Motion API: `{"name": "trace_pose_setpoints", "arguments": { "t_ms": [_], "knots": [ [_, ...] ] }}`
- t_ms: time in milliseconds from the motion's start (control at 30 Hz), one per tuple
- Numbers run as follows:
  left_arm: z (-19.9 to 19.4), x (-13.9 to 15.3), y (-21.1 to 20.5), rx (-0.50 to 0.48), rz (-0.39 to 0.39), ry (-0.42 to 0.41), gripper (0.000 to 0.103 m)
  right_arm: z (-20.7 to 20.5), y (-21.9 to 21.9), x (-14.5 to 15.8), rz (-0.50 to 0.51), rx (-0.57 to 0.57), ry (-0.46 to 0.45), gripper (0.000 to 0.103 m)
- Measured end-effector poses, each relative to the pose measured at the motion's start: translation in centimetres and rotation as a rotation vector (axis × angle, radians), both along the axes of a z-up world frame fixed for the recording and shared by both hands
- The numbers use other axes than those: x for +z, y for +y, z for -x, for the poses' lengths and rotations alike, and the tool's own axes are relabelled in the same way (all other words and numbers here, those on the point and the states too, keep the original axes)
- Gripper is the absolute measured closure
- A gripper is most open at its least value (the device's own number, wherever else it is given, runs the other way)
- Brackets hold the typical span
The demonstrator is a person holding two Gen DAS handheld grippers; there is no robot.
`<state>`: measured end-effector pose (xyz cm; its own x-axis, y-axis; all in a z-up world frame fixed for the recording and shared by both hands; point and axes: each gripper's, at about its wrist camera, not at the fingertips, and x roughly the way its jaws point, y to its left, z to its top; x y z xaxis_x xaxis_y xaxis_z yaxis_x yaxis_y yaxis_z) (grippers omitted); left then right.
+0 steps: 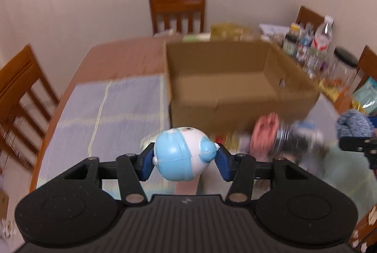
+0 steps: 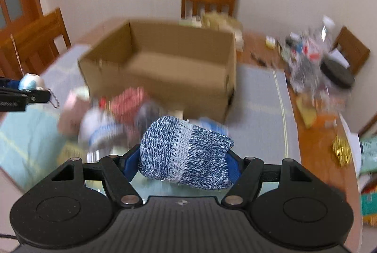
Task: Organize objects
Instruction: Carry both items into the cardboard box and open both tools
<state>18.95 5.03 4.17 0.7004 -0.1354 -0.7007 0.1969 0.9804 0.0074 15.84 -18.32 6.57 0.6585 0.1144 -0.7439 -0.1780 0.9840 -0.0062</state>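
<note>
Pictured at centre on a wooden desk [image 1: 122,55]: an open cardboard box [image 1: 226,78], flaps up, floor bare as far as visible. Heaped against its near wall, at 6 o'clock from the box: a blurred pile of small items [image 2: 110,116], a red-patterned piece among them, too smeared to name.

Held clear above the desk: a blue-and-white egg-shaped toy [image 1: 181,154], pinched side to side by the left claw [image 1: 183,162], blue pads pressed on both flanks. Seen again at 9 o'clock in the right wrist view, toy [image 2: 29,82] with a short bead chain dangling.

Clamped in the right claw [image 2: 185,161]: a blue marled knit sock [image 2: 186,151], bunched, pads squeezing its sides.

Spread under box and pile: a pale blue cloth [image 1: 122,106] with yellow lines. Crowded along the desk edge at 2 o'clock: bottles and jars [image 1: 315,45], gold trinkets and packets nearby. Ranged around: wooden chairs [image 1: 176,10] against a plain cream wall; a wooden door at 10 o'clock in the right view.

Left open: the cloth stretch at 9 o'clock of the box.
</note>
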Motion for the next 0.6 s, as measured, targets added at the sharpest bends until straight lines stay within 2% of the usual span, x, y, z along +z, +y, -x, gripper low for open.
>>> {"name": "trace_pose_setpoints", "arguments": {
  "t_ms": [233, 433, 467, 500, 533, 567, 600],
  "knots": [
    [-7.0, 2.5, -2.6, -0.061, -0.009, -0.075, 0.051, -7.9, 1.3, 3.0, -0.013, 0.033, -0.087, 0.028],
    [-12.3, 2.3, -3.7, -0.072, -0.005, -0.079, 0.049, -13.7, 2.3, 3.1, 0.003, 0.038, -0.090, 0.028],
    [-13.2, 2.1, -3.8, -0.070, -0.004, -0.074, 0.042, -14.5, 2.4, 2.9, 0.008, 0.036, -0.086, 0.027],
    [-13.9, 1.9, -3.9, -0.063, -0.007, -0.062, 0.023, -15.1, 2.5, 2.7, 0.010, 0.034, -0.081, 0.024],
    [-14.4, 1.7, -3.8, -0.048, -0.012, -0.059, 0.014, -15.8, 2.6, 2.4, 0.009, 0.032, -0.073, 0.021],
    [-14.5, 1.6, -3.8, -0.024, -0.020, -0.080, 0.006, -16.3, 2.7, 2.2, 0.011, 0.023, -0.070, 0.013],
    [-14.4, 1.5, -3.7, -0.014, -0.028, -0.108, 0.006, -16.6, 2.7, 2.0, 0.014, 0.011, -0.074, 0.003]
  ]
}}
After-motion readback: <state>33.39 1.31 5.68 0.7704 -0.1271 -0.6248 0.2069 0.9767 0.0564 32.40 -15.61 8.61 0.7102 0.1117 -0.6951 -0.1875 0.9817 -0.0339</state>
